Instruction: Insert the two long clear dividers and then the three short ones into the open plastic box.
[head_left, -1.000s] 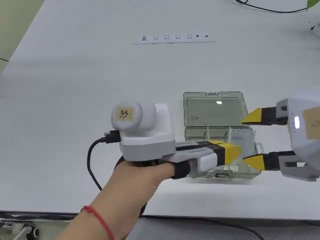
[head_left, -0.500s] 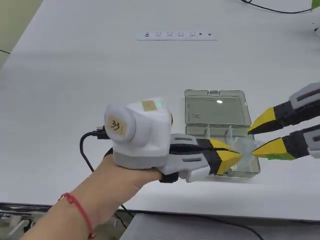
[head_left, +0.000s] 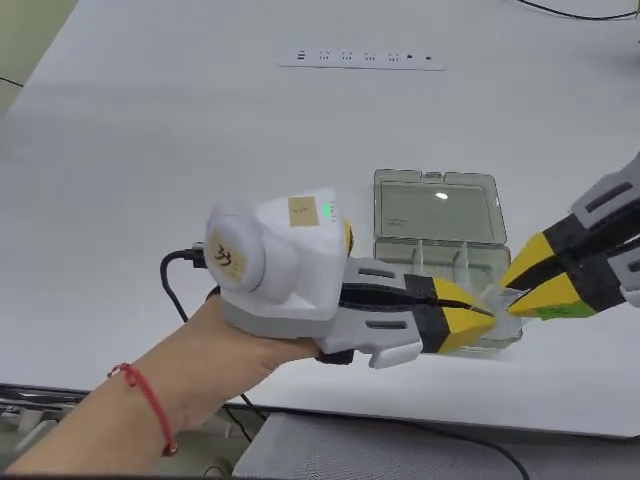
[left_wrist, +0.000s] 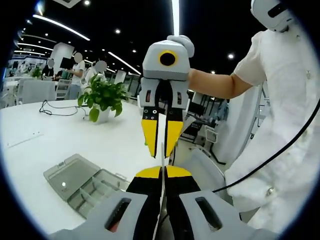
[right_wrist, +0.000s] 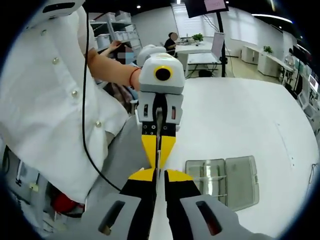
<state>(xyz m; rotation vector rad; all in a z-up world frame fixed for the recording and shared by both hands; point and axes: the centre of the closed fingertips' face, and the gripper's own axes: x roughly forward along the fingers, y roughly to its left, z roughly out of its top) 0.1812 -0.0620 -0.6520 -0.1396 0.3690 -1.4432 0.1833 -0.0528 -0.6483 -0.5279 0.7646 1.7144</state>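
Note:
The open clear plastic box (head_left: 436, 207) lies on the white table, lid flat behind the base, which holds dividers (head_left: 440, 262). Just above the box's front edge, my left gripper (head_left: 480, 322) points right and my right gripper (head_left: 510, 298) points left, tip to tip. A small clear divider (head_left: 497, 300) is pinched between them. It shows edge-on in the left gripper view, where my left gripper (left_wrist: 162, 172) is shut on it and the right gripper (left_wrist: 161, 149) faces it. My right gripper (right_wrist: 160, 175) meets the left gripper (right_wrist: 158, 152) on the same thin piece. The box (right_wrist: 222, 182) lies below.
A white power strip (head_left: 362, 58) lies at the far side of the table. The table's front edge runs just below the grippers. A potted plant (left_wrist: 102, 97) and a cable sit on the table beyond the box (left_wrist: 82, 180). A person's white-clad body stands close.
My right gripper's jaws have narrowed from wide open to shut on the divider at the left gripper's tips. The left gripper has rolled and shifted slightly right.

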